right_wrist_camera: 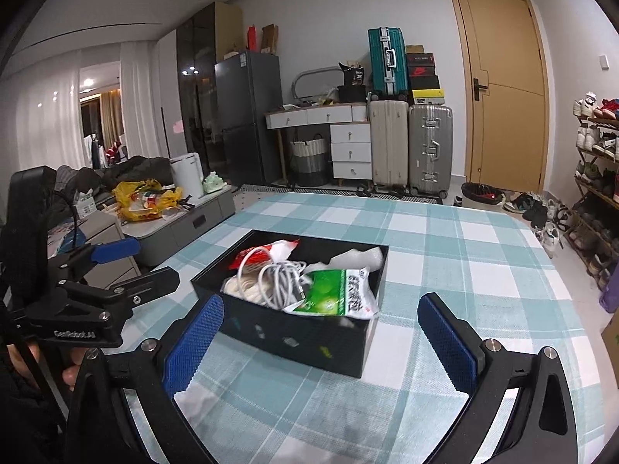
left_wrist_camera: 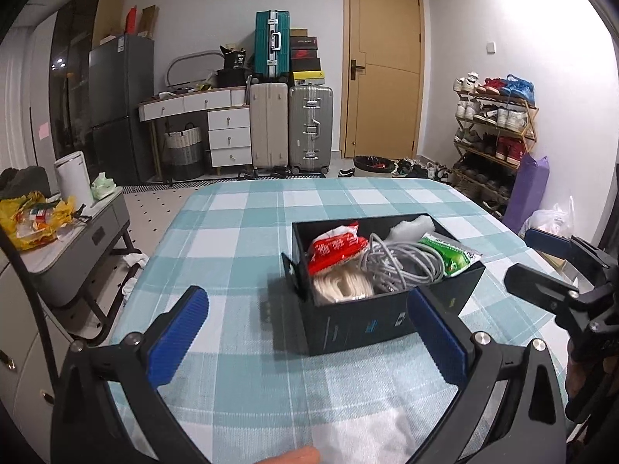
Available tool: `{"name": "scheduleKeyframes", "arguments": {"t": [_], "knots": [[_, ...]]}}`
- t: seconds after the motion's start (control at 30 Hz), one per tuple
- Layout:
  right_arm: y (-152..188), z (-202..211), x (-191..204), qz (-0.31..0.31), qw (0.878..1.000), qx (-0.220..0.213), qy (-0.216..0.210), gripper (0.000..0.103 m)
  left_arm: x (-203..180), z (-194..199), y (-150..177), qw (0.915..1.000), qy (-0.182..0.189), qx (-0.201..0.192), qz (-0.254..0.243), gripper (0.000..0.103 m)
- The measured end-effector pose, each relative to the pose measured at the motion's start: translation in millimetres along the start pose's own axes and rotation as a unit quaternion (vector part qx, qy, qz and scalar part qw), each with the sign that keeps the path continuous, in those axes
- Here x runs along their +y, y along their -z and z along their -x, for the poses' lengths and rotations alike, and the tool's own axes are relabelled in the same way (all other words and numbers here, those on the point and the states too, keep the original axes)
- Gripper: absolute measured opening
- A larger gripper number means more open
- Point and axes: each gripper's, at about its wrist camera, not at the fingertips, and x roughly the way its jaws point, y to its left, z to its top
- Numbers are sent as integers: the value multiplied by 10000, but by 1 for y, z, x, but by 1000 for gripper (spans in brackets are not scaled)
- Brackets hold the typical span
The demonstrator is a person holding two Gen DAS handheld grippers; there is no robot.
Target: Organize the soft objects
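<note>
A black box (left_wrist_camera: 359,328) (right_wrist_camera: 294,336) stands on the checked tablecloth. It holds a red snack bag (left_wrist_camera: 334,249) (right_wrist_camera: 253,257), a coiled grey cable (left_wrist_camera: 404,265) (right_wrist_camera: 276,282), a white rope bundle (left_wrist_camera: 342,288) (right_wrist_camera: 241,288), a green packet (left_wrist_camera: 448,255) (right_wrist_camera: 336,294) and white bubble wrap (left_wrist_camera: 412,226) (right_wrist_camera: 358,259). My left gripper (left_wrist_camera: 309,328) is open and empty just in front of the box. My right gripper (right_wrist_camera: 321,342) is open and empty in front of the box, and shows at the right of the left wrist view (left_wrist_camera: 541,266). A white cloth (left_wrist_camera: 371,433) (right_wrist_camera: 201,398) lies on the table near me.
The table (left_wrist_camera: 240,232) (right_wrist_camera: 464,239) is covered in a teal and white check. A grey side cabinet (left_wrist_camera: 89,239) (right_wrist_camera: 185,220) with a yellow bag stands to the left. Suitcases (left_wrist_camera: 290,127), a door and a shoe rack (left_wrist_camera: 495,131) are at the back.
</note>
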Motion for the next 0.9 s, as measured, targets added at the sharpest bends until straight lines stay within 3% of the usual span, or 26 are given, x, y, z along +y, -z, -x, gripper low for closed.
{"name": "scheduleKeyframes", "arguments": {"t": [0.4, 0.9], "knots": [[25, 6, 4, 106, 9998, -128, 60, 102, -3, 3, 22, 9997, -54, -155, 154, 103], [27, 8, 5, 149, 9995, -254, 121, 102, -1, 5, 25, 9994, -97, -275, 211, 103]]}}
